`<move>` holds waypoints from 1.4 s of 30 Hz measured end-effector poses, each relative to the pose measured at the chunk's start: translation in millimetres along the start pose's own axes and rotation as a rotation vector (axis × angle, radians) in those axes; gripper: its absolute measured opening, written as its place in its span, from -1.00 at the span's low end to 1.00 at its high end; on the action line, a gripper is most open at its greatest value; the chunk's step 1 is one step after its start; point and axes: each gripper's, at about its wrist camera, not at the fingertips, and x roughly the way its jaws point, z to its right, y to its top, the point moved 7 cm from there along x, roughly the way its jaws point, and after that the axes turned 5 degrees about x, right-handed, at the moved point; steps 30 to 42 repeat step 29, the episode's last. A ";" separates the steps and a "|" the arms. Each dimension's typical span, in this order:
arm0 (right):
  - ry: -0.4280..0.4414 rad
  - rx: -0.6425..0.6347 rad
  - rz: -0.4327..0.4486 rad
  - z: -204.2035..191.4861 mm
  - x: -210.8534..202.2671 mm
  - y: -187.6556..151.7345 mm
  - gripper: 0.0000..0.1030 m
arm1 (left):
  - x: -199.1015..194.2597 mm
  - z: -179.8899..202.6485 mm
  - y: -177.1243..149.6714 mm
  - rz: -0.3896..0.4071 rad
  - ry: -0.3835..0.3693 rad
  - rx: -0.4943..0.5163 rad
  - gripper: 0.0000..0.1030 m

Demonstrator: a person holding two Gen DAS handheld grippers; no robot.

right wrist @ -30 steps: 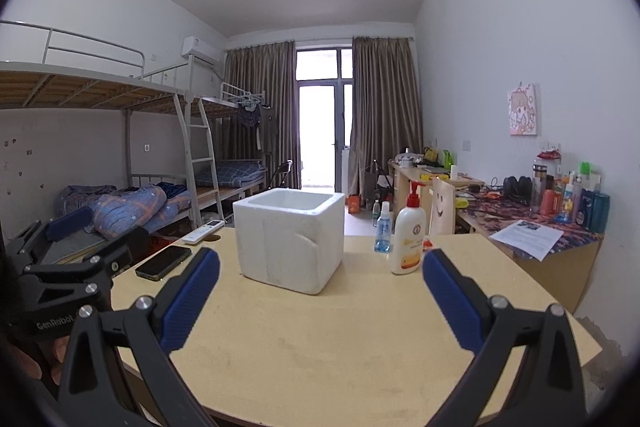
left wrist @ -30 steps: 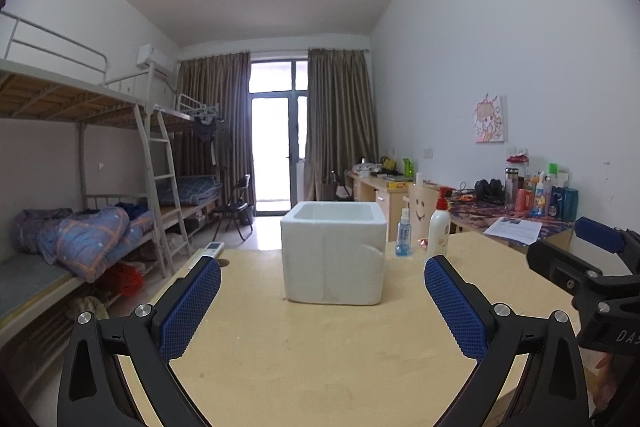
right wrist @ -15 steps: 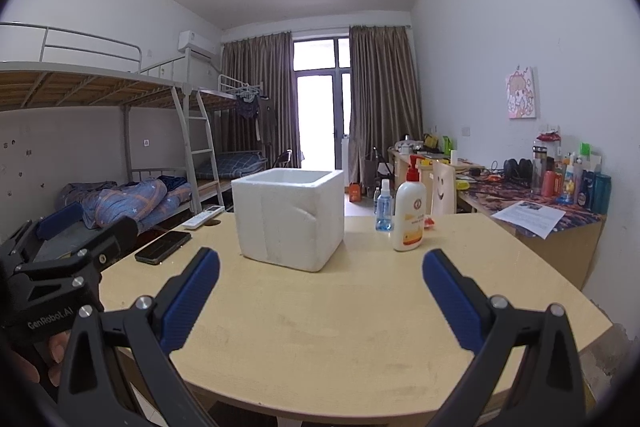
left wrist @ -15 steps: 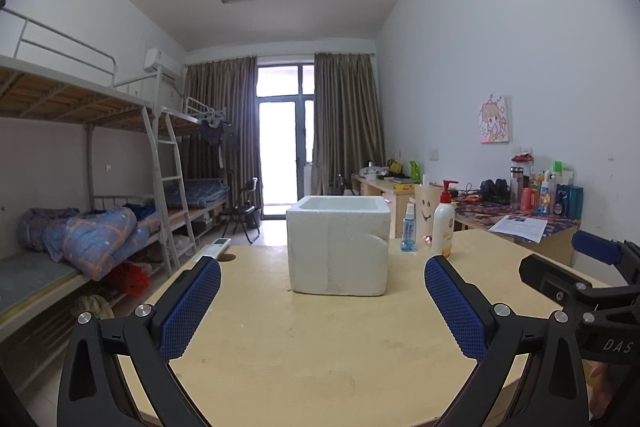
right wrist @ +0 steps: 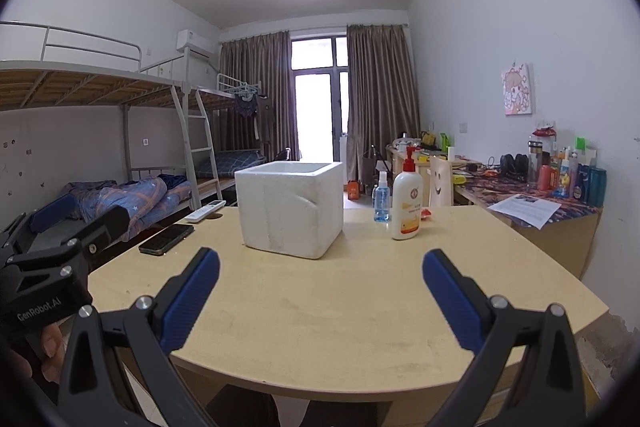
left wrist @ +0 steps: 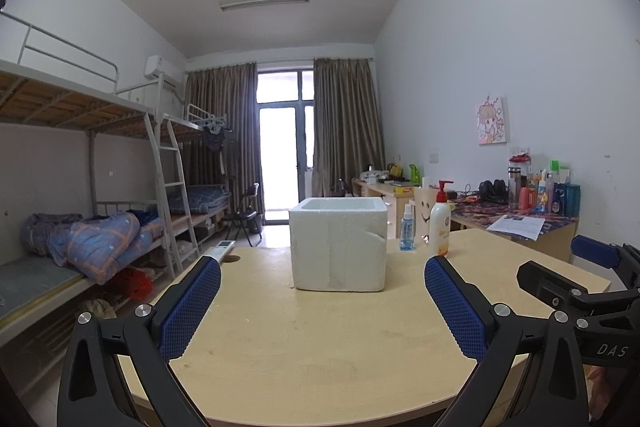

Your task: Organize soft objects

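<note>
hovering wide open and empty, left gripper (left wrist: 322, 301) and right gripper (right wrist: 320, 297); foam box (left wrist: 338, 243) at twelve o'clock; no soft objects visible; sorting not begun

A lotion pump bottle (right wrist: 407, 201) and small blue spray bottle (right wrist: 381, 197) stand together on the desk (right wrist: 340, 307); a black phone (right wrist: 166, 239) lies near its left edge, 1 remote (right wrist: 205, 210) beyond.

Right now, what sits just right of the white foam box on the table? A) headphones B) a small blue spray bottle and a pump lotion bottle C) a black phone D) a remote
B: the blue spray bottle and pump lotion bottle stand just right of the foam box; the phone lies on its left.
</note>
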 end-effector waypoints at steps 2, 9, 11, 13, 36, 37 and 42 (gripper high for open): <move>0.001 -0.001 -0.004 0.0 2.0 -0.6 0.99 | 2.6 1.3 -1.2 -0.008 -0.002 0.005 0.98; -0.001 -0.001 -0.014 1.6 5.2 -3.0 0.99 | 6.8 4.0 -6.5 -0.034 -0.010 0.008 0.98; -0.001 -0.001 -0.011 1.8 4.3 -2.6 0.99 | 6.2 3.8 -5.7 -0.031 -0.008 0.008 0.98; 0.002 0.001 -0.010 1.8 3.9 -2.7 0.99 | 5.7 3.2 -4.4 -0.028 -0.003 0.008 0.98; 0.003 -0.005 -0.013 0.9 3.2 -4.3 0.99 | 4.4 4.9 -5.9 -0.032 -0.016 0.007 0.98; 0.003 -0.005 -0.013 0.9 3.2 -4.3 0.99 | 4.4 4.9 -5.9 -0.032 -0.016 0.007 0.98; 0.003 -0.005 -0.013 0.9 3.2 -4.3 0.99 | 4.4 4.9 -5.9 -0.032 -0.016 0.007 0.98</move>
